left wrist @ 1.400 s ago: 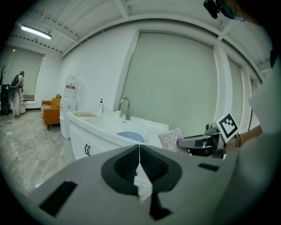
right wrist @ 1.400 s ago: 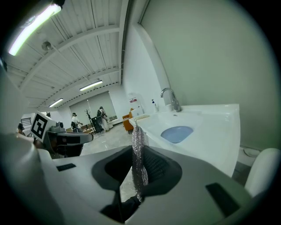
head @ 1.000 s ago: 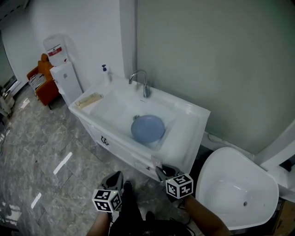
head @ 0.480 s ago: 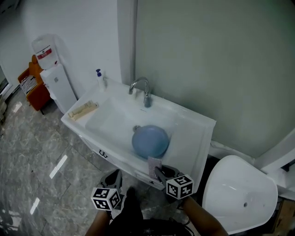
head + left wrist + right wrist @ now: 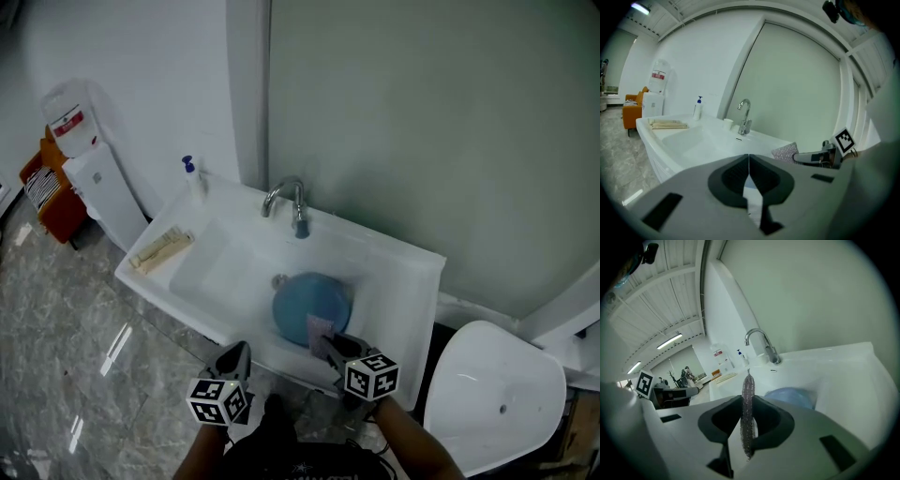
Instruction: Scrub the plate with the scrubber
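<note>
A blue plate (image 5: pixel 311 308) lies in the basin of the white sink (image 5: pixel 394 281), below the tap (image 5: pixel 291 204). My right gripper (image 5: pixel 325 344) is shut on a thin silvery scrubber (image 5: pixel 318 331), held edge-up over the sink's front rim near the plate. In the right gripper view the scrubber (image 5: pixel 748 408) stands pinched between the jaws, with the plate (image 5: pixel 790 396) beyond. My left gripper (image 5: pixel 234 359) hangs short of the sink's front edge, shut and with nothing in it. In the left gripper view the jaws (image 5: pixel 749 171) meet, and the scrubber (image 5: pixel 785 152) shows at the right.
A soap bottle (image 5: pixel 189 172) stands at the sink's back left corner and a folded cloth (image 5: pixel 161 248) lies on its left ledge. A water dispenser (image 5: pixel 89 178) and an orange chair (image 5: pixel 42 192) stand at the left. A white toilet (image 5: pixel 497 398) sits at the right.
Both grippers have come forward to the sink. The scrubber in the right gripper has gone from short of the sink to over its front rim beside the plate.
</note>
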The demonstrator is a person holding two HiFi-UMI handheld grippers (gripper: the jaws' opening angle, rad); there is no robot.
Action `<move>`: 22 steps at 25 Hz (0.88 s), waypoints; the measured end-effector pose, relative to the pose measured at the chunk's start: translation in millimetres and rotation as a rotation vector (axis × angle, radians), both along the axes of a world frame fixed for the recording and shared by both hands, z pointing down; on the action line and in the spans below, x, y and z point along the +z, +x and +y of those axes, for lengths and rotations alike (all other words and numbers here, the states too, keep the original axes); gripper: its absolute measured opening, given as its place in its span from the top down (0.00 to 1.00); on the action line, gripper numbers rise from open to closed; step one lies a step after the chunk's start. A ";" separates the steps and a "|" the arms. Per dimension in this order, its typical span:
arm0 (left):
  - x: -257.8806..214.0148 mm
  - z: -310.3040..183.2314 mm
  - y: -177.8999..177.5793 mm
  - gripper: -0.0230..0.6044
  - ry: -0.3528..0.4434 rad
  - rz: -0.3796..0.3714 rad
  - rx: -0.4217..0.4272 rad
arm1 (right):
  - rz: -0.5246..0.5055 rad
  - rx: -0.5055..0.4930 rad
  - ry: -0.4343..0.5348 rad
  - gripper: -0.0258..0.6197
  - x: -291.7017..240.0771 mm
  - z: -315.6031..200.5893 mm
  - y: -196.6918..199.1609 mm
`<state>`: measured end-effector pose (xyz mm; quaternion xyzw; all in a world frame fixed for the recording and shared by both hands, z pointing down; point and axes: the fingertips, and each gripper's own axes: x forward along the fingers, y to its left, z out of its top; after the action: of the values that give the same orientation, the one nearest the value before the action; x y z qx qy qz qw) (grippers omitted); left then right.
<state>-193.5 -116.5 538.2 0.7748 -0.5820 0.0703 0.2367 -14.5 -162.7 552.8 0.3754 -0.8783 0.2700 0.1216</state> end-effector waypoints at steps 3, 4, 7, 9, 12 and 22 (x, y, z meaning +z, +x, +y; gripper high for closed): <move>2.8 -25.1 -5.0 0.94 -0.016 -0.006 0.032 | 0.033 0.026 0.003 0.83 2.9 -17.6 -1.3; 4.9 -34.1 -5.4 0.94 -0.025 -0.008 0.045 | 0.048 0.034 0.006 0.83 4.3 -23.8 -1.2; 12.4 -60.9 -2.0 0.94 -0.053 -0.007 0.099 | 0.095 0.054 0.022 0.83 8.4 -42.7 -1.4; 17.8 -77.7 3.8 0.94 -0.071 -0.010 0.147 | 0.108 0.077 0.024 0.83 11.2 -54.8 -1.5; 25.8 -98.9 14.6 0.94 -0.091 -0.019 0.215 | 0.114 0.119 0.016 0.83 15.2 -69.7 0.8; 76.5 -153.7 31.6 0.93 -0.216 -0.056 0.371 | 0.142 0.225 -0.020 0.83 33.1 -101.9 9.1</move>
<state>-161.9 -270.2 614.7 0.8365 -0.4250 0.1960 0.2851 -5.4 -264.6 585.9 0.4883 -0.8172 0.2634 0.1561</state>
